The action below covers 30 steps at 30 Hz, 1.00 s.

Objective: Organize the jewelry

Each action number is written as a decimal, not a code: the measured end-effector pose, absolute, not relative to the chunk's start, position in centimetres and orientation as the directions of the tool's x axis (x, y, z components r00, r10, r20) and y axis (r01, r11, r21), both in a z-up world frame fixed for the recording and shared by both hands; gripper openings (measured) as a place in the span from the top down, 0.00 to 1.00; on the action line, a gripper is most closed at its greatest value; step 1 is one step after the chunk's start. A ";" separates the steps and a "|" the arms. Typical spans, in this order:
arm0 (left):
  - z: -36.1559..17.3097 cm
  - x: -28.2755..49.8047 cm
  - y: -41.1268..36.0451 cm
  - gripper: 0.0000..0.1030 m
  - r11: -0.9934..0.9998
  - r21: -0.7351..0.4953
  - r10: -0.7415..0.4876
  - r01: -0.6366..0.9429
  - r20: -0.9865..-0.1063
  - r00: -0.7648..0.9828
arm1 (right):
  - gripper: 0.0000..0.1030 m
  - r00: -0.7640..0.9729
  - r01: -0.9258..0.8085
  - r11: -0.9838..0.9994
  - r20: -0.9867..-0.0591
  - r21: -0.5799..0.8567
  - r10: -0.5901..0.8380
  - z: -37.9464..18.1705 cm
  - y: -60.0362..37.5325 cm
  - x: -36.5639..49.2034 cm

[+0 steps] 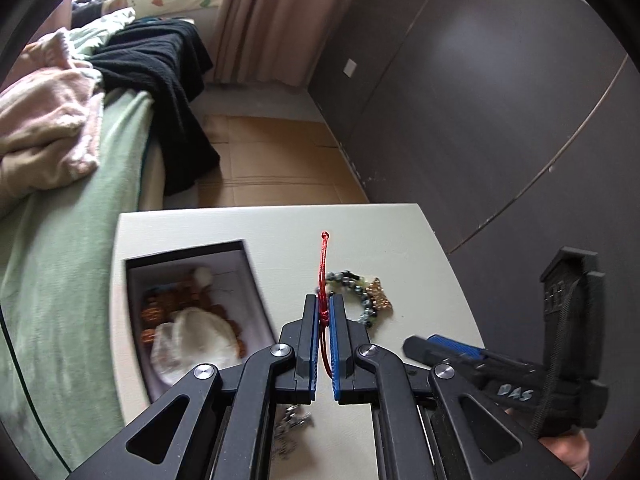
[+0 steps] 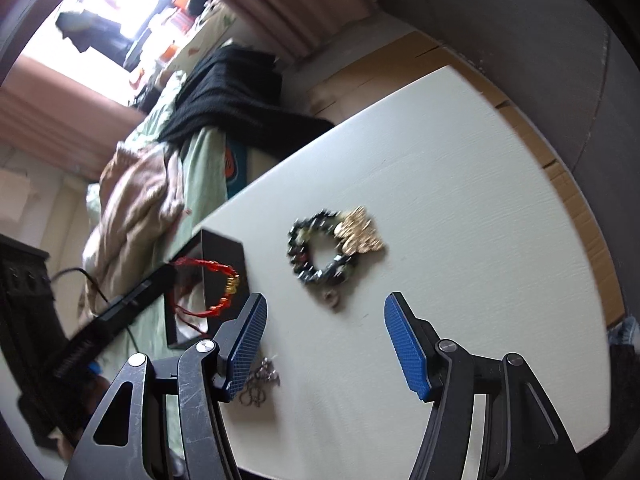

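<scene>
My left gripper is shut on a thin red cord bracelet, lifted off the white table. In the right wrist view the red bracelet with its gold bead dangles in front of the open black box. The box holds amber beads and a white pouch. A dark bead bracelet and a gold ornament lie touching on the table. My right gripper hovers open just short of them, with nothing between its fingers.
A silver chain lies near the table's front edge, and a small silver ring beside the bead bracelet. A bed with a green sheet and heaped clothes borders the table on the left. Dark panels stand to the right, above a cardboard-covered floor.
</scene>
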<state>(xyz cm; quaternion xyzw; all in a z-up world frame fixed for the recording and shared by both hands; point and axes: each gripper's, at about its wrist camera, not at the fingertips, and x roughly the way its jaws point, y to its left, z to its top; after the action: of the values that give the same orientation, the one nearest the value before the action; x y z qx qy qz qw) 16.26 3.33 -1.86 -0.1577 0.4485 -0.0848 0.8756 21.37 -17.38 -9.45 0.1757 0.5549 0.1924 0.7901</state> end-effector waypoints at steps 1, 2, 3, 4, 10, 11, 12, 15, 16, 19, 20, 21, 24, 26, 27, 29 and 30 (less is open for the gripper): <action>-1.7 16.1 3.8 0.96 0.936 -0.353 -0.287 0.003 -0.757 0.587 | 0.39 0.302 -0.127 0.872 -0.819 0.473 0.488 -9.6 -16.6 21.2; -1.6 15.8 4.4 0.96 0.935 -0.354 -0.283 -0.004 -0.754 0.592 | 0.39 0.295 -0.140 0.876 -0.825 0.462 0.483 -9.7 -16.1 21.0; -1.6 15.6 4.8 0.96 0.935 -0.356 -0.280 -0.009 -0.753 0.596 | 0.39 0.287 -0.157 0.878 -0.830 0.453 0.479 -9.9 -15.5 20.9; -1.5 15.2 5.4 0.96 0.934 -0.357 -0.276 -0.018 -0.751 0.600 | 0.39 0.273 -0.182 0.879 -0.836 0.441 0.476 -10.0 -14.7 20.6; -1.2 13.9 8.4 0.96 0.927 -0.369 -0.250 -0.069 -0.744 0.620 | 0.40 0.214 -0.269 0.876 -0.862 0.400 0.459 -10.8 -11.9 19.2; -1.1 13.7 8.9 0.96 0.926 -0.371 -0.245 -0.077 -0.742 0.624 | 0.40 0.205 -0.279 0.874 -0.865 0.397 0.458 -10.9 -11.4 19.0; -1.1 13.6 9.3 0.96 0.924 -0.374 -0.242 -0.085 -0.741 0.626 | 0.40 0.198 -0.288 0.873 -0.867 0.394 0.457 -11.0 -10.9 18.8; -1.0 13.2 10.4 0.96 0.917 -0.384 -0.236 -0.105 -0.737 0.634 | 0.39 0.172 -0.319 0.867 -0.876 0.383 0.450 -11.4 -9.2 18.1; -0.9 13.0 10.8 0.96 0.916 -0.386 -0.234 -0.110 -0.735 0.636 | 0.39 0.165 -0.331 0.867 -0.881 0.374 0.443 -11.6 -8.6 17.7; -0.8 12.7 11.4 0.96 0.912 -0.391 -0.230 -0.121 -0.734 0.640 | 0.39 0.151 -0.357 0.868 -0.896 0.345 0.418 -12.2 -6.9 17.2; -0.8 12.5 11.5 0.96 0.911 -0.393 -0.229 -0.124 -0.732 0.641 | 0.39 0.148 -0.365 0.870 -0.902 0.332 0.406 -12.5 -6.3 16.9; -0.8 12.4 11.8 0.96 0.909 -0.396 -0.228 -0.127 -0.731 0.643 | 0.39 0.148 -0.371 0.874 -0.909 0.315 0.391 -12.8 -5.7 16.7; -0.7 11.9 12.4 0.96 0.904 -0.403 -0.224 -0.139 -0.727 0.650 | 0.39 0.167 -0.388 0.892 -0.934 0.232 0.315 -14.0 -3.9 16.1; -0.8 11.7 12.9 0.96 0.899 -0.411 -0.223 -0.149 -0.724 0.652 | 0.39 0.195 -0.411 0.894 -0.941 0.177 0.275 -13.9 -2.8 15.7; -0.9 11.5 13.1 0.96 0.896 -0.416 -0.224 -0.154 -0.723 0.653 | 0.39 0.217 -0.426 0.894 -0.943 0.140 0.251 -13.9 -2.4 15.3; -0.9 11.4 13.3 0.96 0.892 -0.425 -0.229 -0.155 -0.719 0.656 | 0.43 0.253 -0.449 0.891 -0.947 0.064 0.196 -14.0 -1.8 14.7; -0.9 11.3 13.3 0.96 0.890 -0.429 -0.231 -0.153 -0.715 0.660 | 0.51 0.271 -0.456 0.889 -0.945 0.040 0.181 -13.9 -1.8 14.4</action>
<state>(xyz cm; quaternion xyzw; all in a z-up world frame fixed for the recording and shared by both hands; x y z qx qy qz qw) 11.30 13.28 -0.89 -0.2333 0.4116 -0.0222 0.8807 14.43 -1.84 -13.87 -0.1210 0.5689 0.2023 0.7879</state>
